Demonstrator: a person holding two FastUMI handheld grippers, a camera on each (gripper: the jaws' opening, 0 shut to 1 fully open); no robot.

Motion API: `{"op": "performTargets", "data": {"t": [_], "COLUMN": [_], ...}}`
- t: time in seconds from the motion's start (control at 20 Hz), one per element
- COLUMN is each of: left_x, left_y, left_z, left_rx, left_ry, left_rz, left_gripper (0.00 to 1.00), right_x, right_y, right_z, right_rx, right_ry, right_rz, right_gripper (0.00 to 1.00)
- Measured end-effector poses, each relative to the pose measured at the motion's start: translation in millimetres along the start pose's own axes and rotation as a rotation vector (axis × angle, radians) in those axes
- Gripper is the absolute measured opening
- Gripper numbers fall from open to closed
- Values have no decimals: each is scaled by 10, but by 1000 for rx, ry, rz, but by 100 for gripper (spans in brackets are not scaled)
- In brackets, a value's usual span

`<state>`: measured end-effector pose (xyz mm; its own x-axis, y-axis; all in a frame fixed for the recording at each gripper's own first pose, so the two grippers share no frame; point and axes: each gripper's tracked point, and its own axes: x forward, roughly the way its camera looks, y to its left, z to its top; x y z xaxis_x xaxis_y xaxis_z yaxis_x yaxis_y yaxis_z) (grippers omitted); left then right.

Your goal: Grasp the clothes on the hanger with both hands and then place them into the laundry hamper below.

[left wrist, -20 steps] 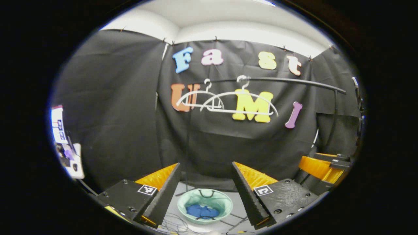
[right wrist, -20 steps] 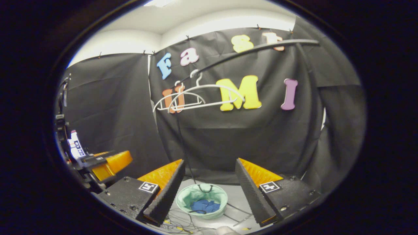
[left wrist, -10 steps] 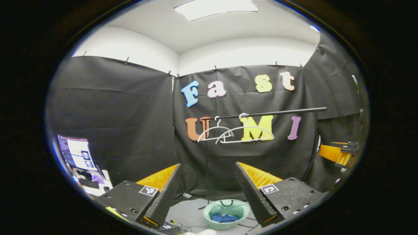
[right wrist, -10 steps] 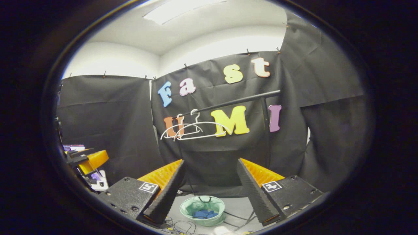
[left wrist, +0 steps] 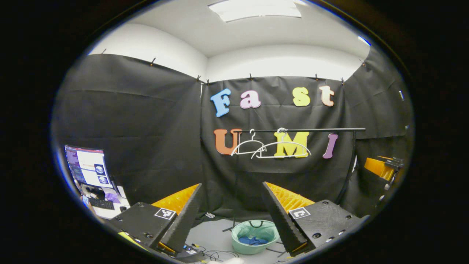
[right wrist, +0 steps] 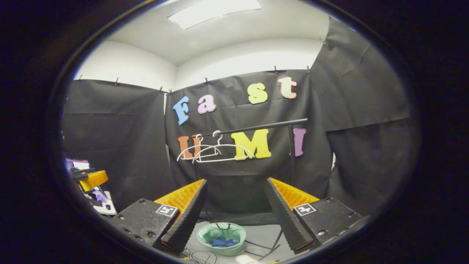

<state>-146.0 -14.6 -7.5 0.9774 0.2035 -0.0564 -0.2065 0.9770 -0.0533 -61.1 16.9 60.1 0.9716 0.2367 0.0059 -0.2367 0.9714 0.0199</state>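
The left gripper (left wrist: 232,216) had its two fingers spread wide apart, with nothing between them. The right gripper (right wrist: 236,212) was spread wide too, and it held nothing. In the left gripper view, the right gripper showed far off at the right edge. In the right gripper view, the left gripper (right wrist: 89,178) showed far off at the left edge.

The blue clothes (left wrist: 252,240) lay bunched up inside the green laundry hamper (left wrist: 238,231), down on the grey floor (left wrist: 212,238). The hamper sat under the black rail (left wrist: 311,129). Two white hangers (left wrist: 271,149) hung bare on the rail, close together, near its left end (their arms crossed over each other). The rail's upright pole (left wrist: 348,172) stood at the right end.

There was lots of open room between the grippers and the rail, and between the rail and the hamper. The black cloth wall (left wrist: 128,128) closed the booth at the back and on both sides. Thin cables (left wrist: 216,253) lay on the floor just in front of the hamper. A lit screen (left wrist: 86,167) stood at the left edge, above a cluttered desk.

One second before, the hangers looked big and high up, and the hamper sat right between the fingers. Now the hangers and hamper looked smaller and farther off, and more ceiling showed, so both grippers had pulled back from the rail. The clothes stayed in the hamper the whole time.
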Motion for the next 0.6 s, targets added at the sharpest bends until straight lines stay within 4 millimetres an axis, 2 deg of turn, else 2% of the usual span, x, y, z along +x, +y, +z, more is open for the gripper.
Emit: {"op": "performTargets", "data": {"t": [0.05, 0.1, 0.2, 0.45, 0.6], "left_x": [-16, -46, -90, -122, -112], "left_y": [23, 37, 115, 377, 445], "left_z": [29, 49, 63, 125, 119], "left_rx": [-1, 1, 7, 0, -2], "left_ry": [-5, -6, -9, -29, -29], "left_rz": [-10, -26, -44, -39, -58], "left_gripper": [92, 96, 100, 100, 100], "right_x": [-20, -49, -80, -146, -189], "right_y": [47, 98, 231, 477, 569], "right_z": [8, 34, 80, 144, 117], "right_rx": [-20, -32, -41, -59, -66], "right_ry": [-1, -8, -18, -29, -28], "right_rz": [-3, -12, -16, -31, -33], "right_gripper": [100, 98, 100, 99, 99]}}
